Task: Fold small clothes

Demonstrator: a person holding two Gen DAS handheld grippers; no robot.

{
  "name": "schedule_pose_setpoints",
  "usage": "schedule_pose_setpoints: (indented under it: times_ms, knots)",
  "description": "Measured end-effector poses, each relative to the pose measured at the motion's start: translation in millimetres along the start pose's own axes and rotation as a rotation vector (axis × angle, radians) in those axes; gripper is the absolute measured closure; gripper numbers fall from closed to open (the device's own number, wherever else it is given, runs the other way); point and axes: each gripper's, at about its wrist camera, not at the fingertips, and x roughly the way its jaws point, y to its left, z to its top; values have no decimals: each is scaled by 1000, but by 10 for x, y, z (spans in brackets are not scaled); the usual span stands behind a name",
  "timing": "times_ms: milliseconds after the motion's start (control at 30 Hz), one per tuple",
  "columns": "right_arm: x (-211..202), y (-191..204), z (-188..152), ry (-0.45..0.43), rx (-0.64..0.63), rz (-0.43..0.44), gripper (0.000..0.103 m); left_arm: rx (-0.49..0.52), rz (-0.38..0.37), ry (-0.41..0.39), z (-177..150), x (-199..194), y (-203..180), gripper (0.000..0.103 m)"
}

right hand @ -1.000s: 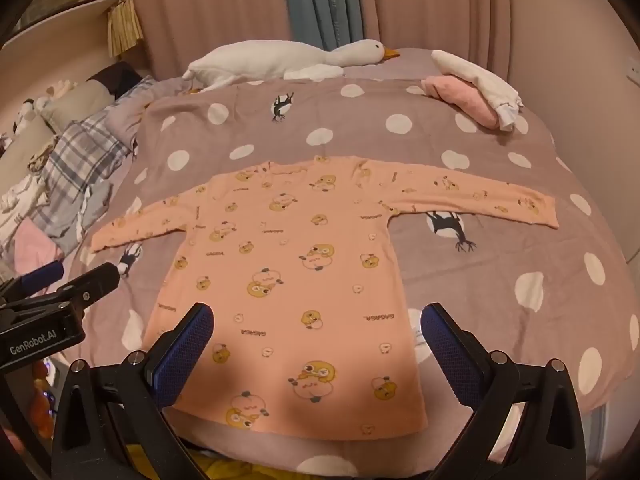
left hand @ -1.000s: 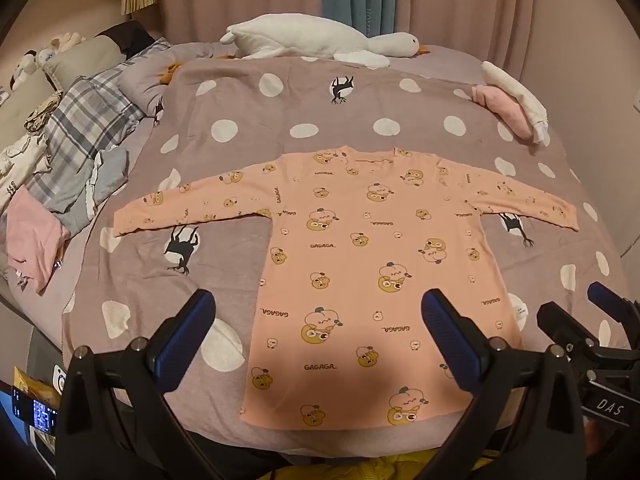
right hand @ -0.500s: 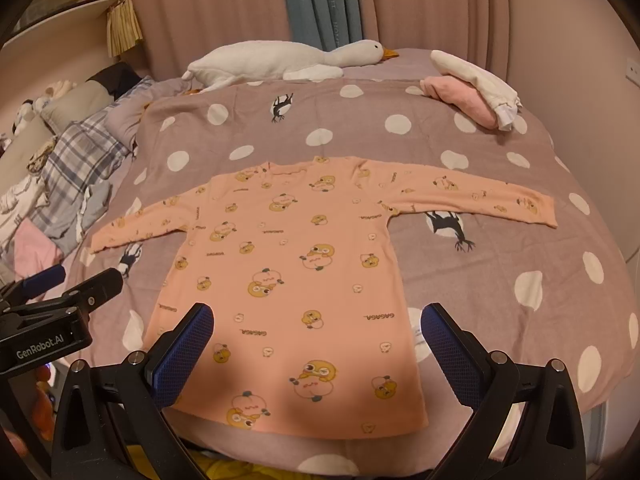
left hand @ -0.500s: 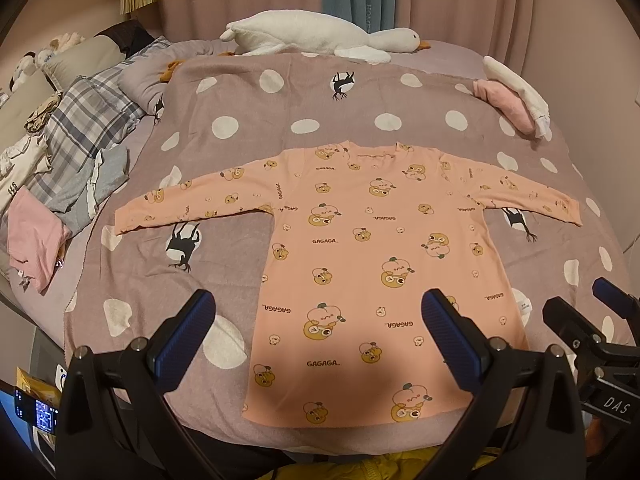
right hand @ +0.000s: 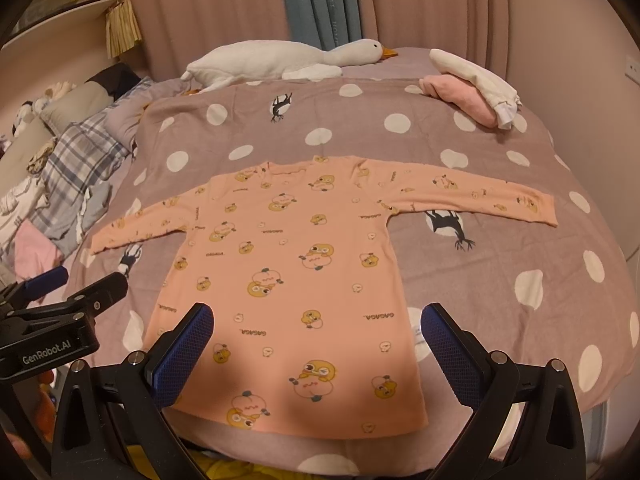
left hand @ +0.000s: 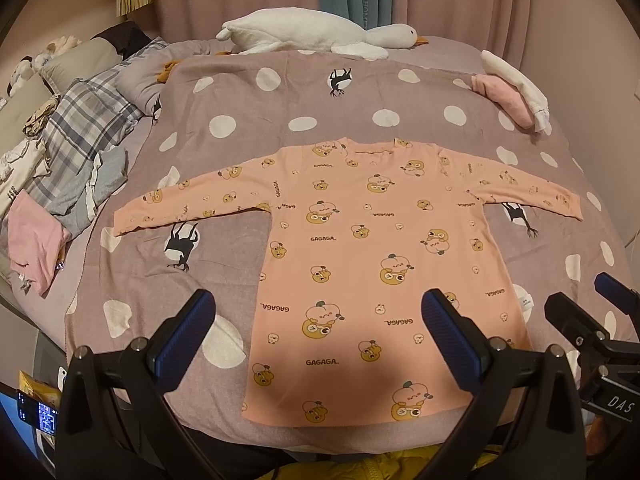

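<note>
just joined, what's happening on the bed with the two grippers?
A person holds two handheld grippers over the near edge of a bed. A peach long-sleeved top with a cartoon print lies flat on the polka-dot blanket, both sleeves spread out. The left gripper and right gripper hover above its hem with jaws open, holding nothing. No fold has been made yet.

Both wrist cameras look from the foot of the bed (left hand: 280, 120) toward the curtains, angled down, each framed by its own fingers (left hand: 188, 332). The left view sits further left, the right further right. Both share the shirt (left hand: 372, 264), the goose (right hand: 280, 58) and most of the bed.
</note>
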Motion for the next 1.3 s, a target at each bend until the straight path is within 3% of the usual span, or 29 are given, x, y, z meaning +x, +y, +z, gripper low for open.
schedule_pose_setpoints:
  times_ms: [1300]
  knots:
    - [-13,41,-14,-4,-3,3,1,17,9,0,-14,-33,-14,0]
